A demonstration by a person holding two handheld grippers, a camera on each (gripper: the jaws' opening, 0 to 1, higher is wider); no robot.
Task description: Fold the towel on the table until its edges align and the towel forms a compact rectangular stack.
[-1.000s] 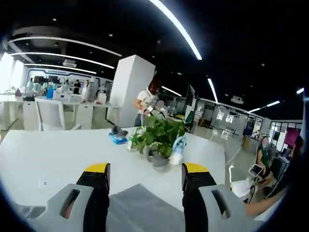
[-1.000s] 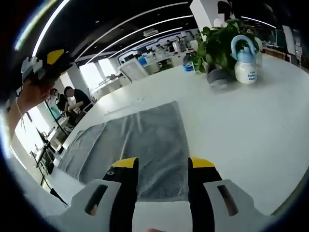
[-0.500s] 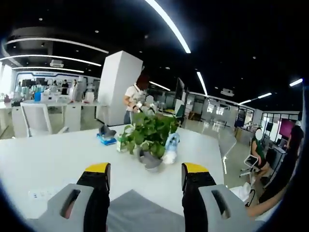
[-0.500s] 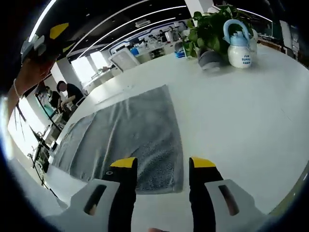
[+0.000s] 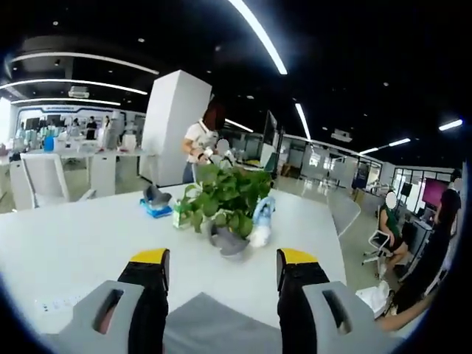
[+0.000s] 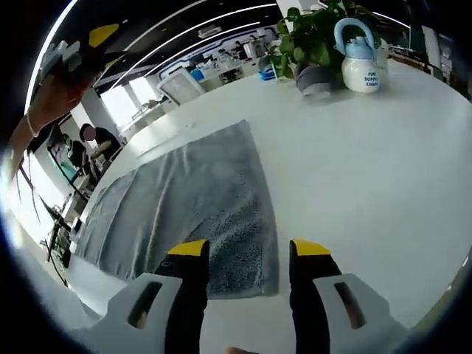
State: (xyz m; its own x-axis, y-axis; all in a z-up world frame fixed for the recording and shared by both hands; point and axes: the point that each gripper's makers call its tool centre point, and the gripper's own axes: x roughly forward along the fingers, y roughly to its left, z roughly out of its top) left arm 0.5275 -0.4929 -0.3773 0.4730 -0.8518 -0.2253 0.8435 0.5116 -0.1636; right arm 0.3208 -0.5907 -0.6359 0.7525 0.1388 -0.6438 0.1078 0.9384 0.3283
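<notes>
Now both grippers [image 5: 221, 269] [image 6: 241, 262] fingers released, above gray towel [image 6: 184, 199] flat on table [image 6: 354, 177].

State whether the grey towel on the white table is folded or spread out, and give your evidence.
Spread out. In the right gripper view the towel lies flat in one layer on the table, with no edge turned over.

Bright office interior, long ceiling light strips [image 5: 259, 35] glowing against a dark ceiling, white tabletop [image 6: 354, 162] evenly lit ahead of the tool, soft faint shadows, strong window glare at far left, heavy fisheye bending, mild blur at edges.
</notes>
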